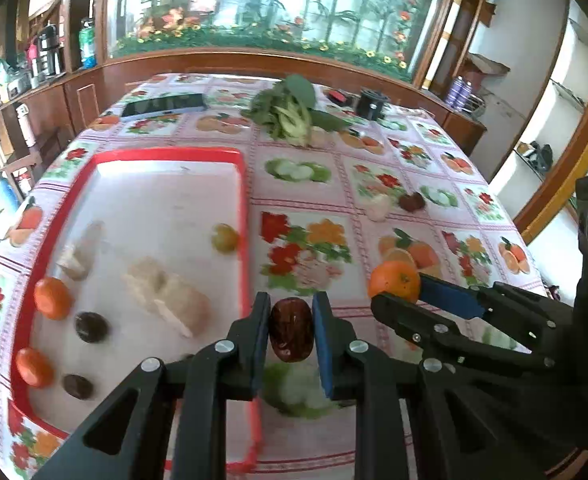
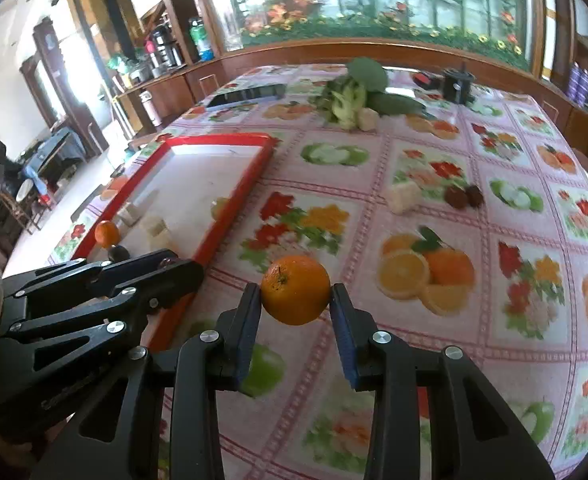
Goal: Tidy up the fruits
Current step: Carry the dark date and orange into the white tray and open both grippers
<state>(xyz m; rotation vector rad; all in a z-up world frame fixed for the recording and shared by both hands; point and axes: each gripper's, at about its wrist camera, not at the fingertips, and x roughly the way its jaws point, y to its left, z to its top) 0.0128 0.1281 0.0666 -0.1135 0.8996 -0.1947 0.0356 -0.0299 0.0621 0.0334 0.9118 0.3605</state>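
Observation:
My left gripper [image 1: 290,312] is shut on a dark red date [image 1: 291,334], held above the right rim of the red tray [image 1: 174,154]. In the tray lie small oranges [image 1: 52,297], dark dates [image 1: 90,326], a greenish fruit [image 1: 224,237] and pale chunks [image 1: 166,294]. My right gripper [image 2: 295,300] is shut on an orange [image 2: 295,290], lifted over the flowered tablecloth [image 2: 493,200] just right of the tray [image 2: 230,136]. In the left wrist view the same orange [image 1: 393,282] shows in the right gripper [image 1: 403,292]. The left gripper [image 2: 186,270] shows at the lower left of the right wrist view.
On the cloth to the right lie a pale chunk [image 2: 402,197] and two dark dates [image 2: 463,197]. Farther back are leafy greens [image 1: 290,114], a phone [image 1: 164,105] and a black round object [image 1: 370,103]. A wooden counter runs behind the table.

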